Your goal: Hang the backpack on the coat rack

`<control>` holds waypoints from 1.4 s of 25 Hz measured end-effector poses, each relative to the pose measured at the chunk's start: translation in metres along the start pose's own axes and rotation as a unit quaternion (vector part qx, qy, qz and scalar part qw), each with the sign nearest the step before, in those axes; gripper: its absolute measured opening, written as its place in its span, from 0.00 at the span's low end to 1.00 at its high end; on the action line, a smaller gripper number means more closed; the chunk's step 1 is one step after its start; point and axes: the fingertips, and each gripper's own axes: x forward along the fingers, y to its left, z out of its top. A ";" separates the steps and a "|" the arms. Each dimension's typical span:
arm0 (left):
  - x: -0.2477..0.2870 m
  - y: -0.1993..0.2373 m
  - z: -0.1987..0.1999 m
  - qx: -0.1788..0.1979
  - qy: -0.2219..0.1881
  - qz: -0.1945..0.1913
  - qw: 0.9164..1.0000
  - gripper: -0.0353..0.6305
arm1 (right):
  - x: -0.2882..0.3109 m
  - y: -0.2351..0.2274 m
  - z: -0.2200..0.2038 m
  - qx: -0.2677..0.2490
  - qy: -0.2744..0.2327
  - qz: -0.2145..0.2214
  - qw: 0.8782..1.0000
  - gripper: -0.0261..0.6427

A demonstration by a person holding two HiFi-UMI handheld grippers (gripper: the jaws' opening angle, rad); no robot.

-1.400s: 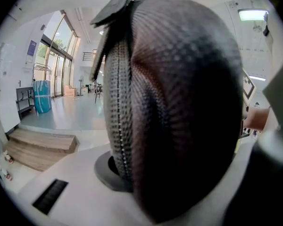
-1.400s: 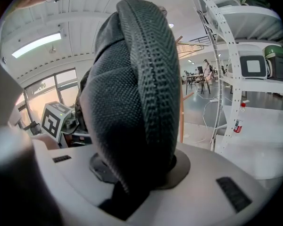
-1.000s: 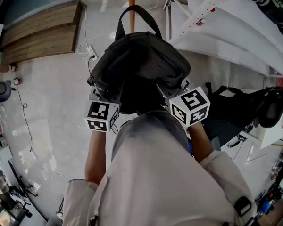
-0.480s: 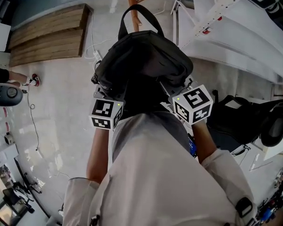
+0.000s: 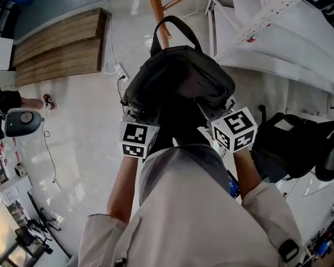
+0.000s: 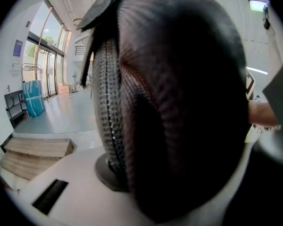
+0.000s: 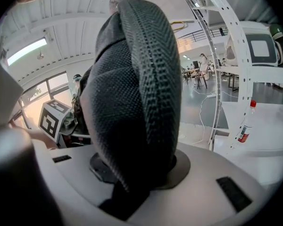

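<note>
I am carrying the backpack (image 5: 178, 82) in front of me, off the floor, between both grippers, so the step in hand is the approach to the coat rack (image 5: 155, 7). My left gripper (image 5: 137, 114) sits at the bag's 7 o'clock and my right gripper (image 5: 214, 108) at its 4 o'clock. In the left gripper view the black mesh of the bag (image 6: 179, 102) fills the gap between my jaws. In the right gripper view a thick fold of woven fabric (image 7: 132, 102) stands pinched in the jaws. Both grippers are partly closed and clamped on the backpack, each on a bundle of cloth rather than a thin strap.

The carry handle (image 5: 175, 28) stands up as an open loop at the bag's 12 o'clock, and in the head view it lies just beside the brown pole of the rack, which runs off the top of the frame. A short peg (image 5: 172, 3) branches from the pole toward 2 o'clock.

As I judge it, the next move calls for lifting the bag until the loop clears a peg's tip, then sliding it over the peg. Only then should I lower it and loosen my jaws. I can't tell how high the usable pegs sit.
</note>
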 end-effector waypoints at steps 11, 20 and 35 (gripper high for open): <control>0.027 0.025 -0.023 -0.015 0.025 -0.021 0.999 0.22 | 0.037 -0.012 -0.015 0.018 0.020 -0.009 1.000 0.21; 0.045 0.035 -0.047 -0.021 0.049 -0.042 0.998 0.22 | 0.057 -0.020 -0.037 0.044 0.039 -0.017 0.998 0.21; 0.079 0.042 -0.075 -0.027 0.076 -0.064 0.995 0.22 | 0.081 -0.042 -0.065 0.075 0.056 -0.028 0.995 0.21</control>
